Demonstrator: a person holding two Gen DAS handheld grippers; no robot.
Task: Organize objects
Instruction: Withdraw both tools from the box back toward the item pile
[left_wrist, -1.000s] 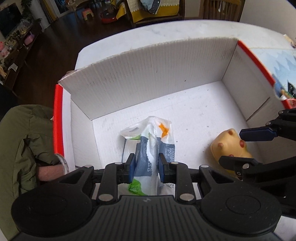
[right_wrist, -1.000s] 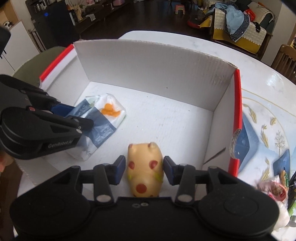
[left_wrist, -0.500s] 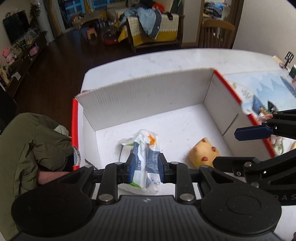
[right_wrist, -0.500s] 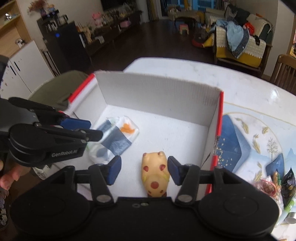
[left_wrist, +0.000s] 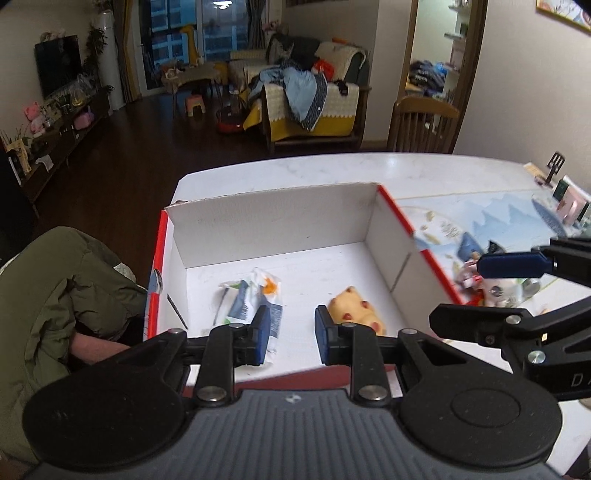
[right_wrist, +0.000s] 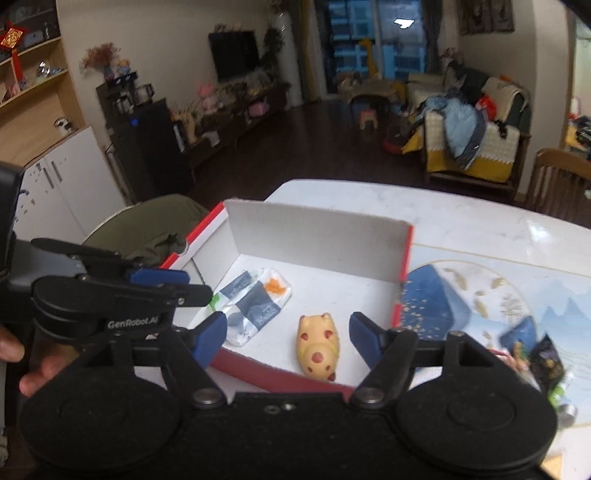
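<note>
A white cardboard box (left_wrist: 273, 225) with red edges stands on the table; it also shows in the right wrist view (right_wrist: 314, 236). Inside lie a white and blue snack packet (left_wrist: 247, 299) (right_wrist: 255, 302) on the left and a yellow pig toy with red spots (left_wrist: 354, 310) (right_wrist: 317, 347) on the right. My left gripper (left_wrist: 290, 334) is open and empty, raised above the box's near edge. My right gripper (right_wrist: 288, 336) is open and empty, raised above the pig. Each gripper shows in the other's view, the right gripper (left_wrist: 480, 291) at the right and the left gripper (right_wrist: 177, 295) at the left.
A patterned blue and white mat (right_wrist: 498, 295) covers the table right of the box, with several small packets (right_wrist: 543, 362) on it. A green jacket on a chair (left_wrist: 55, 295) is to the left. A wooden chair (left_wrist: 421, 125) stands beyond the table.
Both grippers have opened, let go of the packet and the pig inside the box, and lifted up and back from it.
</note>
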